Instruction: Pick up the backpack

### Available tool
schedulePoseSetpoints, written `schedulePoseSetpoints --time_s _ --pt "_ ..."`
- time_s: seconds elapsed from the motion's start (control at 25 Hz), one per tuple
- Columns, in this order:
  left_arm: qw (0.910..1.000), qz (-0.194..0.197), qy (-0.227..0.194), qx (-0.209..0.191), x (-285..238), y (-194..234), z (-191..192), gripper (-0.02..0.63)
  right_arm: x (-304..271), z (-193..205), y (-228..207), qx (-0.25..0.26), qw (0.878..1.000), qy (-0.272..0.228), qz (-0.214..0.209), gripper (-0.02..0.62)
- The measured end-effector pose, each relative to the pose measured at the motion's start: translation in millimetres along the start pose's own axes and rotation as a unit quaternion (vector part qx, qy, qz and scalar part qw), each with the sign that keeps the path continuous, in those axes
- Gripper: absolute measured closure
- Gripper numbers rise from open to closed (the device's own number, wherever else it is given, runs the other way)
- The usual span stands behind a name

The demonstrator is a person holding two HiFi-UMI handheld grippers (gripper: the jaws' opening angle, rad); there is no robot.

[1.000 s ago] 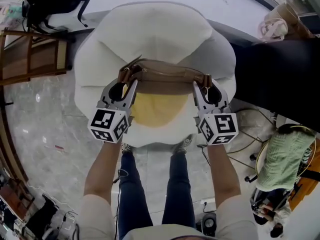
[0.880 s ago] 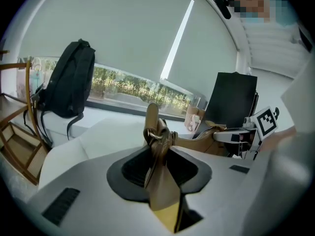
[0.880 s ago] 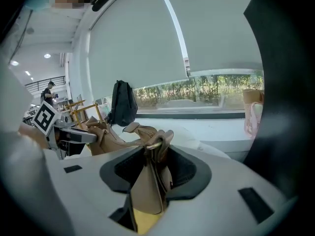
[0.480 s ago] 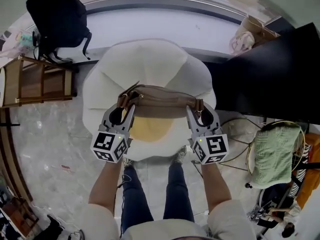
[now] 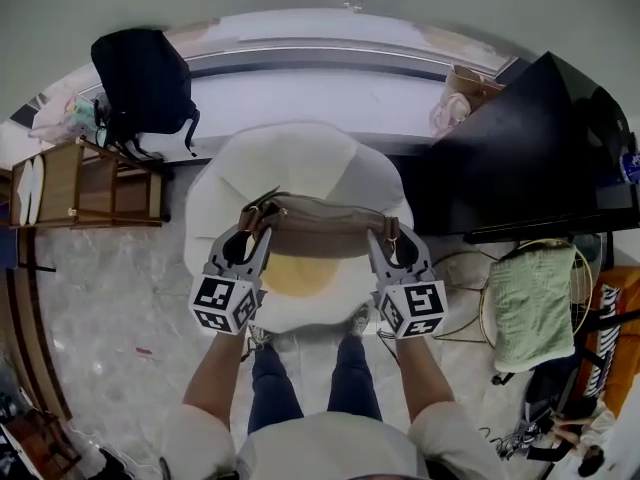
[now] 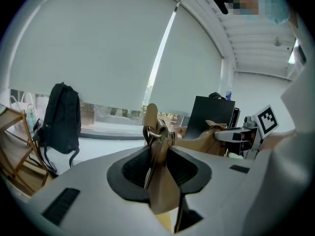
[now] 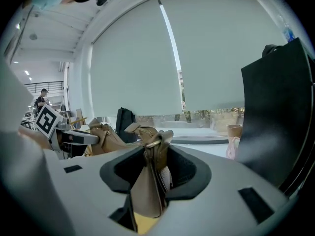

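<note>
A brown leather backpack (image 5: 320,226) hangs stretched between my two grippers, lifted above a white egg-shaped cushion (image 5: 300,158) with a yellow centre. My left gripper (image 5: 250,238) is shut on the backpack's left end. In the left gripper view the jaws (image 6: 158,154) pinch a brown strap with a metal ring (image 6: 156,132). My right gripper (image 5: 386,240) is shut on the right end. In the right gripper view the gripper (image 7: 152,156) clamps a tan fold and ring (image 7: 147,191). The backpack's lower part is hidden under its top edge.
A black backpack (image 5: 145,78) stands on the white window ledge at back left. A wooden rack (image 5: 90,183) is at left, a large black panel (image 5: 500,168) at right, a green cloth on a round stand (image 5: 530,303) beside it. A tan tote (image 5: 460,88) sits by the ledge.
Both grippers have risen with the brown backpack held between them. The cushion and floor now look smaller and farther below, and the window ledge with the black backpack has come fully into view.
</note>
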State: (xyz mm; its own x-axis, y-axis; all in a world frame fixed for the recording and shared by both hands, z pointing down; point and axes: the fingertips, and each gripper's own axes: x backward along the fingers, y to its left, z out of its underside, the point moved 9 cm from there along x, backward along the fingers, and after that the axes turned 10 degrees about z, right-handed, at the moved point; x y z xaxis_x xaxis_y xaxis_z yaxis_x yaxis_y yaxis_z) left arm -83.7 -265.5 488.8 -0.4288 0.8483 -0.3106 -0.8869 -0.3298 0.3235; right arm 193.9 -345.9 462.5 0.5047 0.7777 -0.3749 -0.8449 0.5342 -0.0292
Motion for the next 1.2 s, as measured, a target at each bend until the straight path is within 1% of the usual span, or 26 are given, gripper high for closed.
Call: schedulePoseSetpoints --time_s 0.48,0.76,1.04,1.2 --pt "0.9996 0.015 -0.021 -0.013 55 -64 -67 0.480 85 -70 9 -0.007 0.999 -0.028 0.023 0.428" --pt "0.9981 0.022 -0.042 -0.039 80 -88 -107 0.480 118 -108 14 -0.004 0.998 -0.063 0.026 0.428" --pt "0.9963 0.019 -0.060 -0.059 99 -110 -126 0.480 144 -124 18 -0.007 0.996 -0.084 0.026 0.428" --pt "0.9958 0.024 -0.063 -0.062 109 -121 -127 0.480 158 -125 20 -0.009 0.995 -0.091 0.031 0.428"
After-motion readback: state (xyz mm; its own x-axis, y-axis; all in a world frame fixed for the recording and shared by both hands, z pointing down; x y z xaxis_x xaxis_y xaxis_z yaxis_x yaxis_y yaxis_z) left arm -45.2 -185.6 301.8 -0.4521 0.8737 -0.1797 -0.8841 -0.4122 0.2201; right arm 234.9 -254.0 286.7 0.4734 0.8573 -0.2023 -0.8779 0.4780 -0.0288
